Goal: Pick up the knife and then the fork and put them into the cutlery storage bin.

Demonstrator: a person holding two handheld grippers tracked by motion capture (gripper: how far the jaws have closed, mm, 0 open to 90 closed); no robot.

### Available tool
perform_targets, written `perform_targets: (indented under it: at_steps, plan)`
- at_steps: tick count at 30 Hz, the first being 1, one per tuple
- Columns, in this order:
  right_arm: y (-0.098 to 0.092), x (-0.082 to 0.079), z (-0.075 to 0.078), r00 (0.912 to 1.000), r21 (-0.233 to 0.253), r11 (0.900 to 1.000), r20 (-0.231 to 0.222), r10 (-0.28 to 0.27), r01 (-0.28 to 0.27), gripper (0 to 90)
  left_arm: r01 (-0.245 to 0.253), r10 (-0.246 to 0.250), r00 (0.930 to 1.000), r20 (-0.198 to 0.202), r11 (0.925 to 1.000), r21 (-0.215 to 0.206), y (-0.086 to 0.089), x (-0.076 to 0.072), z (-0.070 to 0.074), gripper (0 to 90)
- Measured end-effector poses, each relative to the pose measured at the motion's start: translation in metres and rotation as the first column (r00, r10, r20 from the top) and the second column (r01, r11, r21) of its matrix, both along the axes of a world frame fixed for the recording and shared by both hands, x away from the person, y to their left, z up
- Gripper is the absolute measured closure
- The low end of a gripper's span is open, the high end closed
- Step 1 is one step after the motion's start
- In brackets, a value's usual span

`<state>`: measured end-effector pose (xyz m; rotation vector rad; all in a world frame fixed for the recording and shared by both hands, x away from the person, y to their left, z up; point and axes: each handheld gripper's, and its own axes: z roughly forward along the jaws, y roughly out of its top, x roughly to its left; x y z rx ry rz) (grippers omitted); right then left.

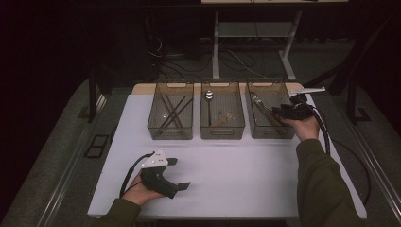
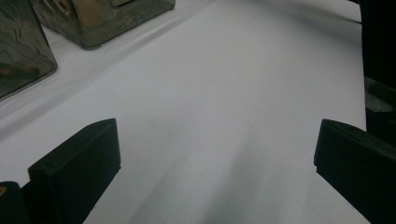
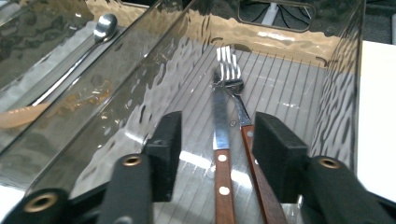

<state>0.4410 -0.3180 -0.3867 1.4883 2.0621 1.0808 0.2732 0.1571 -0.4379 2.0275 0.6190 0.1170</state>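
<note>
High view: three clear bins stand in a row along the worktop's [image 1: 227, 165] far edge. The right hand-held gripper [image 1: 283, 111] reaches into the right bin [image 1: 268, 116]; the left hand-held gripper [image 1: 180, 174] rests near the near left corner.

Left gripper view: its jaws stand wide apart over bare white worktop.

Right gripper view: the jaws are partly open, gripping nothing, either side of a wooden-handled knife [image 3: 220, 140] and fork [image 3: 240, 116] lying in the bin. A spoon [image 3: 103, 25] lies in the neighbouring bin.
</note>
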Motion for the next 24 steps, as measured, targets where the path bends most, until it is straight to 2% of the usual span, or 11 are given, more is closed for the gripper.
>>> perform_targets:
  at_steps: [5, 7, 10, 12, 15, 17, 24]
  plan:
    - [-0.001, -0.004, 0.003, 0.9999, 0.026, 1.000, 0.000, 0.015, -0.015, 39.1, -0.001, 0.001, 1.0000, -0.001, 1.0000, 0.000, 0.000, 0.001, 0.000, 0.0]
    - [-0.001, -0.006, 0.005, 0.9995, 0.054, 0.998, 0.008, 0.031, -0.032, 35.3, -0.004, 0.004, 1.0000, -0.003, 1.0000, -0.001, 0.000, 0.001, 0.000, 0.0]
    - [0.001, -0.012, 0.008, 0.9989, 0.059, 0.998, 0.032, 0.033, -0.035, 29.1, -0.011, 0.011, 0.9999, -0.005, 0.9999, -0.007, 0.000, 0.001, 0.000, 0.0]
    - [0.002, -0.014, 0.009, 0.9985, 0.053, 0.998, 0.040, 0.038, -0.040, 25.3, -0.010, 0.010, 0.9999, -0.002, 0.9999, -0.006, 0.000, 0.001, 0.000, 0.0]
    - [0.007, -0.020, 0.011, 0.9983, 0.018, 0.999, 0.041, 0.042, -0.043, 19.6, -0.008, 0.008, 1.0000, 0.000, 1.0000, -0.004, 0.000, 0.002, 0.000, 0.0]
    - [0.008, -0.025, 0.011, 0.9975, 0.006, 0.999, 0.051, 0.049, -0.050, 19.3, -0.007, 0.007, 1.0000, 0.001, 1.0000, 0.000, 0.000, 0.001, 0.000, 0.0]
    - [0.006, -0.043, 0.011, 0.9927, 0.035, 0.996, 0.089, 0.081, -0.085, 17.0, -0.013, 0.013, 0.9999, -0.004, 0.9999, -0.005, 0.000, 0.002, 0.000, 0.0]
